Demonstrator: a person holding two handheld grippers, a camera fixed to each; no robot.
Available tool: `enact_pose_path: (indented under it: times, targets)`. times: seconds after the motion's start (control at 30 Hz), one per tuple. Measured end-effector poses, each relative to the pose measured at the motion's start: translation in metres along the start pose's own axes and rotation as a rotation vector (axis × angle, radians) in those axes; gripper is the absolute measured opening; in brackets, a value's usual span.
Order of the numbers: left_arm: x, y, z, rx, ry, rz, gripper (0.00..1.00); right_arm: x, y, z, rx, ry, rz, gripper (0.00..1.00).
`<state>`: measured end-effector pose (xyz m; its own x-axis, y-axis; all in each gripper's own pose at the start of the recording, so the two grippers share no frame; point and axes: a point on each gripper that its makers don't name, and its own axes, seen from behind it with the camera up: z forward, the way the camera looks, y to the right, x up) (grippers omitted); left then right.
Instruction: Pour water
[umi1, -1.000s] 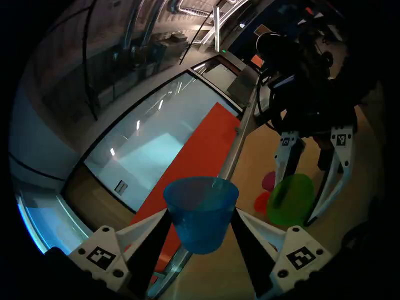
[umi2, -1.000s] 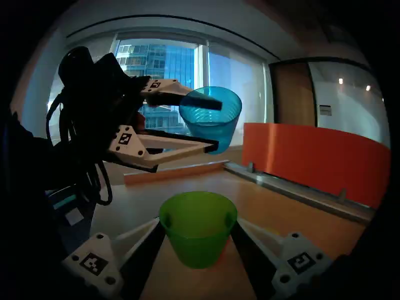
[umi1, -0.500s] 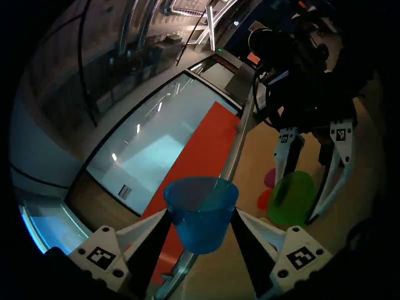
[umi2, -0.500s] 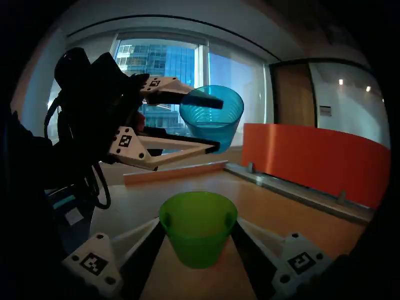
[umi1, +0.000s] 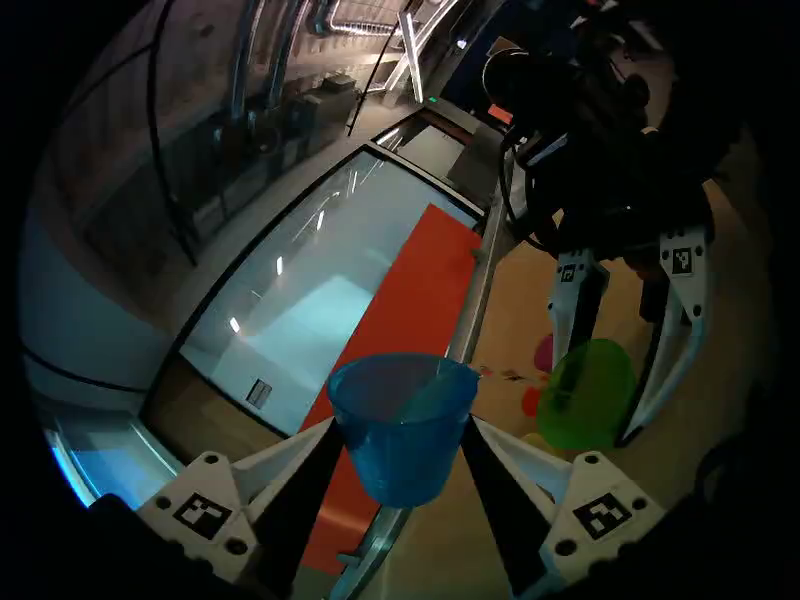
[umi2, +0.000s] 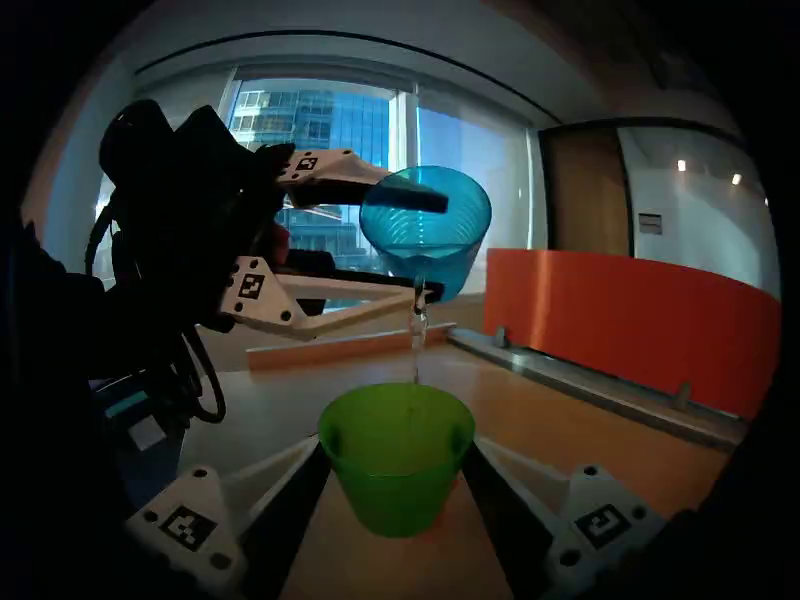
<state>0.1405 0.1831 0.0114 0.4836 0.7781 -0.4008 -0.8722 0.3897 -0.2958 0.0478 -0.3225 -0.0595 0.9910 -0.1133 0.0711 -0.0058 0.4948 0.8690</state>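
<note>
Lower centre, the right hand-held gripper (umi2: 397, 448) clamps the green cup (umi2: 396, 485) upright. Directly above it, upper centre, the left hand-held gripper (umi2: 438, 250) grips the tilted blue cup (umi2: 425, 225), whose thin water stream (umi2: 418, 330) drops into the green cup's mouth.

A light wooden table (umi2: 560, 420) carries everything. Along its far side runs a metal rail (umi2: 590, 385) with an upright orange panel (umi2: 640, 320) standing on it. In the left gripper view, small pink (umi1: 541, 353) and red (umi1: 527, 401) things lie close together on the tabletop, too hidden to identify.
</note>
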Motion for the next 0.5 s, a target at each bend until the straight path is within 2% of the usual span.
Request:
enact_pose_path:
  times: [0.5]
  targets:
    - [0.0032,-0.0045,-0.0026,0.012,0.003,0.047,0.81,0.0006,0.0009,-0.0016,-0.003,-0.004,-0.008,0.88]
